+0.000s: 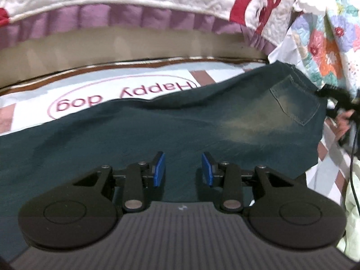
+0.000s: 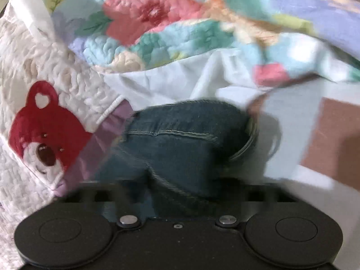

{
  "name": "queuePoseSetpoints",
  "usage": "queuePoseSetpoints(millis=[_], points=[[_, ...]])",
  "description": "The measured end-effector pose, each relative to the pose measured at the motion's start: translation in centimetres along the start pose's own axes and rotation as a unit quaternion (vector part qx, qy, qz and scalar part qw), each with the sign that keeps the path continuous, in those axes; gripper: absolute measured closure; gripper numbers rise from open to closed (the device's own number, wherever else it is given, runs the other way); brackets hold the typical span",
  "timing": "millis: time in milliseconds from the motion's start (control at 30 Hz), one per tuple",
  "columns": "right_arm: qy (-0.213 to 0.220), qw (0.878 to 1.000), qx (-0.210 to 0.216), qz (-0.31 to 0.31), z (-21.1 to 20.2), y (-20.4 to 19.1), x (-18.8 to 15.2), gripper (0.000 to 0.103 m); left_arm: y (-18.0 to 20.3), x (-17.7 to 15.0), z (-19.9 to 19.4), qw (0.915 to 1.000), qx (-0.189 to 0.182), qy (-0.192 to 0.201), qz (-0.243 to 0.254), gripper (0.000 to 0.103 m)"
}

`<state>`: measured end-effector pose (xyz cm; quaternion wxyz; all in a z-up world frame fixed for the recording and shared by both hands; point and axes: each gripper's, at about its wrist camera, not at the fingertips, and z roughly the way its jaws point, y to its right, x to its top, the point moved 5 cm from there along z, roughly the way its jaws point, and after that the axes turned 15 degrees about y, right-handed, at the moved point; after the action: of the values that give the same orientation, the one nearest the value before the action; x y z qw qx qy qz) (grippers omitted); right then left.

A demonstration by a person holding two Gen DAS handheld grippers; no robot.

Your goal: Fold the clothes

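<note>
the dark jeans (image 1: pixel 157 126) lie spread across the bed (image 1: pixel 33 99), over its checked sheet printed "happy dog", their back pocket toward the bed's right edge. the left gripper (image 1: pixel 183 168) hovers above the denim, blue pads apart, released, nothing between them. the right gripper (image 2: pixel 180 193) is smeared by blur at the waistband; i cannot tell its state. a white bear quilt (image 2: pixel 45 112) and a floral quilt (image 2: pixel 157 22) lie heaped along the far edge.
</note>
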<state>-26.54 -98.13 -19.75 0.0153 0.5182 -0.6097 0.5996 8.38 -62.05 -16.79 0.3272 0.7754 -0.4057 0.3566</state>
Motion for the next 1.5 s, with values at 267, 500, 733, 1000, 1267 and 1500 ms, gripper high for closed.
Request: queuePoseSetpoints(millis=[267,500,733,1000,1267,1500], points=[[0.053,0.978,0.068,-0.192,-4.3,-5.4,4.0,0.073,1.2,2.4,6.1,0.9983,0.044,-0.001,0.038,0.062],[-0.004,0.979,-0.026,-0.201,-2.0,0.6,0.9,0.071,0.1,2.1,8.1,0.9918,0.108,-0.028,0.062,0.062],[-0.009,0.976,-0.037,-0.216,-1.1,0.0,0.9,0.071,4.3,-1.0,2.1,0.9972,0.024,-0.055,0.045,0.047],[-0.016,0.973,-0.055,-0.225,-0.9,1.2,0.3,0.071,-4.3,-3.0,-3.6,0.9862,0.145,-0.079,0.008,0.046],[-0.029,0.968,-0.148,-0.201,-1.5,0.8,-0.4,0.055,-16.1,-4.9,-13.5,0.9423,0.311,-0.112,0.053,0.039],[0.034,0.949,-0.077,-0.302,-7.9,-11.7,-6.0,0.039,-23.8,-5.7,-22.5,0.9235,0.354,-0.066,-0.133,0.036]])
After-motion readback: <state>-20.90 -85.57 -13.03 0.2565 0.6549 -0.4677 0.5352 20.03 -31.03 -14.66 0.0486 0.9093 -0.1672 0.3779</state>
